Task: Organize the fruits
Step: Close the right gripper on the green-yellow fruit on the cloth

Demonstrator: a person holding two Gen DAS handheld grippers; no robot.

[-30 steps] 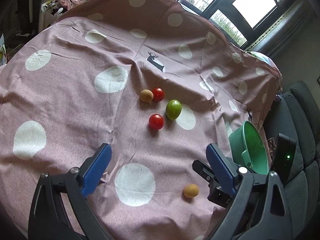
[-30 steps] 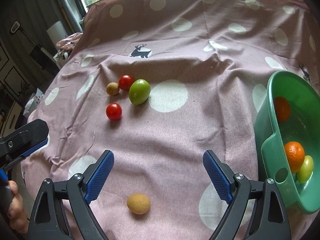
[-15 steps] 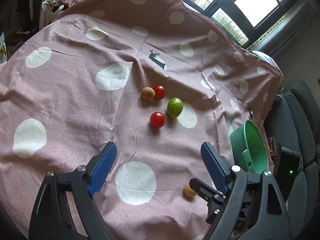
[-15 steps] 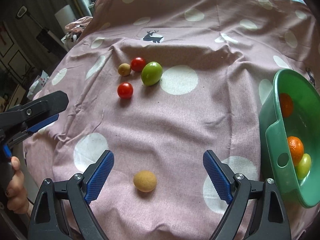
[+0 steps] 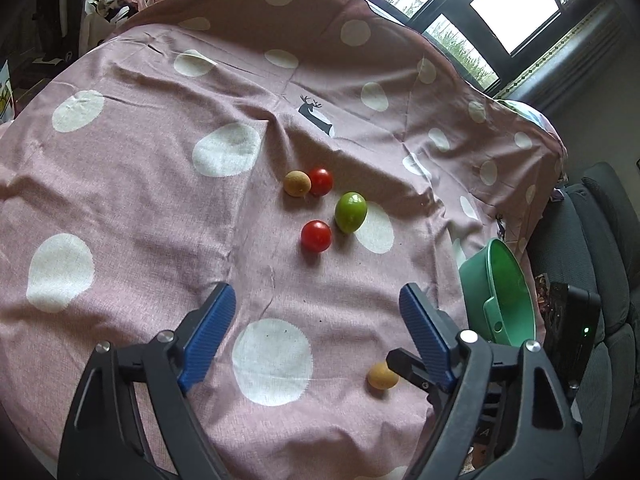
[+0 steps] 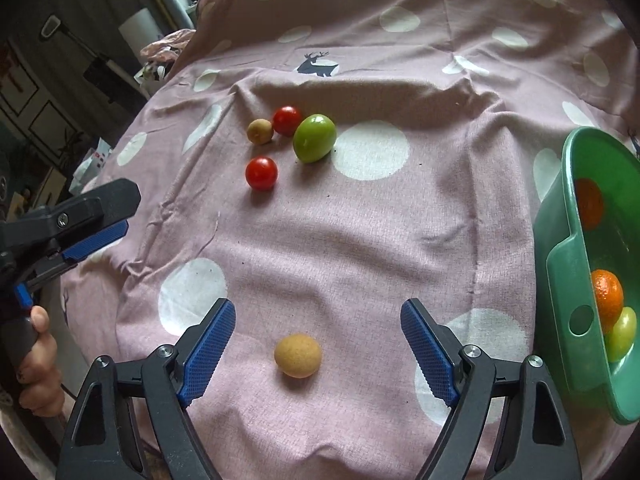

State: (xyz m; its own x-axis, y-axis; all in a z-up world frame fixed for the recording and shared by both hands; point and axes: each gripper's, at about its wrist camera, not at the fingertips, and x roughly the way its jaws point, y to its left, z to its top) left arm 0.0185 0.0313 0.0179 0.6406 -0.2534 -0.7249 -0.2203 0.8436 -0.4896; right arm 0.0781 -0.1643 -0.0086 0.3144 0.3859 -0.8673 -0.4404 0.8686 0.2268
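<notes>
A tan round fruit (image 6: 297,355) lies on the pink dotted cloth between the open jaws of my right gripper (image 6: 318,322), which hangs just above it; it also shows in the left wrist view (image 5: 383,375). Farther off lie a green fruit (image 6: 314,138), two red tomatoes (image 6: 261,173) (image 6: 287,120) and a small brown fruit (image 6: 260,131). The green bowl (image 6: 568,240) at the right holds two oranges (image 6: 607,294) and a yellow-green fruit (image 6: 621,334). My left gripper (image 5: 318,312) is open and empty, to the left of the right one.
The cloth (image 6: 360,232) is wrinkled and falls off at the near and left edges. A grey sofa (image 5: 600,248) and a black device (image 5: 570,320) stand beyond the bowl (image 5: 496,292). Windows are at the back.
My right gripper has moved forward and down, so the tan fruit now sits between its jaws. My left gripper has drifted a little forward. No fruit has moved.
</notes>
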